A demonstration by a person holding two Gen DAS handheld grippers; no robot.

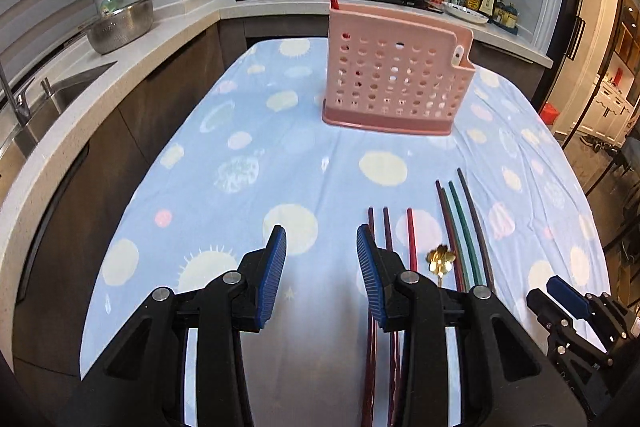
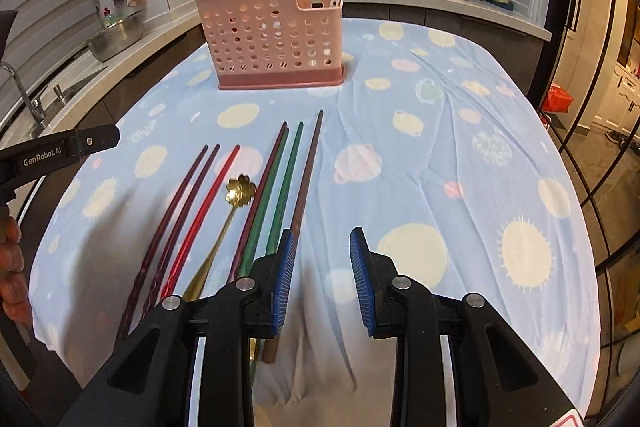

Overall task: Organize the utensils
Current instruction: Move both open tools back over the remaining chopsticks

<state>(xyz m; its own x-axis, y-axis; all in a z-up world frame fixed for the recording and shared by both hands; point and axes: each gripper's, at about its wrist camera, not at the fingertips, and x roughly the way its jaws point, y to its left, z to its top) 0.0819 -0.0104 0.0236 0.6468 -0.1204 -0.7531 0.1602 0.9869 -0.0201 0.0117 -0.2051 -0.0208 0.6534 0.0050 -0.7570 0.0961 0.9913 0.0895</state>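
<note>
Both grippers, left (image 1: 322, 239) and right (image 2: 323, 243), jaws apart, empty, over cloth (image 2: 440, 131). Chopsticks (image 2: 280, 179) and spoon (image 2: 240, 189) at right's 10 o'clock; holder (image 2: 276, 43) at 12.

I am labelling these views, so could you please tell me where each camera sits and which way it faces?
Left wrist: on the left gripper, looking down its open jaws over the blue dotted tablecloth at the pink perforated plastic utensil holder; right gripper at lower right.
Right wrist: on the right gripper, jaws open, facing that holder; left gripper's body at left.
Shared: holder, chopsticks, gold flower-bowl spoon.
</note>
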